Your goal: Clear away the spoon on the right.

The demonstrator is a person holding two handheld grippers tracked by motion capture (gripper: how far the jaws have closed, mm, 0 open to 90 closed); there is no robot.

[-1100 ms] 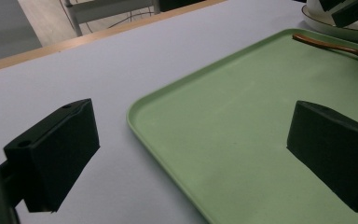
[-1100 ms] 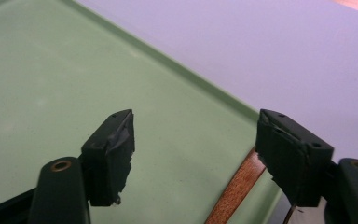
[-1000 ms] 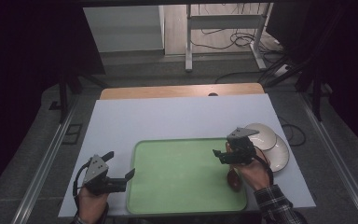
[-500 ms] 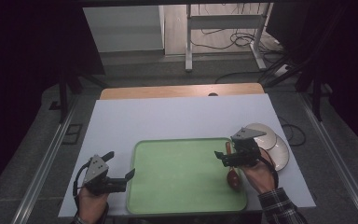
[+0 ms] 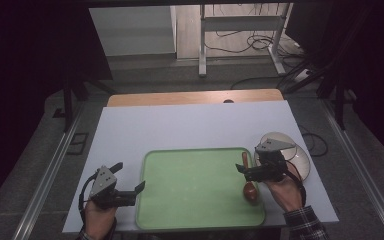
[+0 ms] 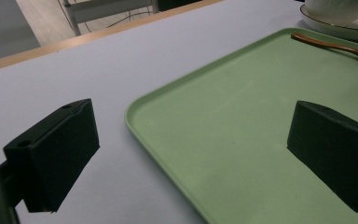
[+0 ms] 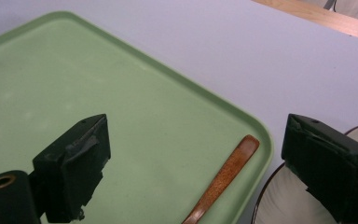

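Work in hand: I am loading the green tray (image 5: 195, 190) with tableware; judging by the layout, the job is about half done.

Wooden spoon (image 5: 248, 177): it is lying inside the tray along the 3 o'clock edge, bowl end toward 5 o'clock, handle tip reaching toward 1 o'clock. In my right gripper view the handle (image 7: 223, 179) is resting on the tray floor just inside the rounded corner, free of both jaws. I am treating this item as placed.

Right gripper (image 5: 254, 172): I am holding it above the spoon at the tray's 3 o'clock side. The jaws are standing wide apart and gripping nothing; the spoon handle is passing between and below them.

White bowl and saucer (image 5: 292, 155): they are sitting on the white table (image 5: 190, 127), outside the tray, touching or nearly touching its 2 o'clock corner. I am judging these as the part left to do.

Left gripper (image 5: 128, 189): I am resting it at the tray's 9 o'clock edge. The jaws are spread wide and empty, one over the table, the other over the tray rim (image 6: 168, 154).

Tray floor: apart from the spoon, it is lying bare, leaving room for the bowl.

Next, as I judge it: I am likely to be turning the right gripper toward the bowl at 2 o'clock.
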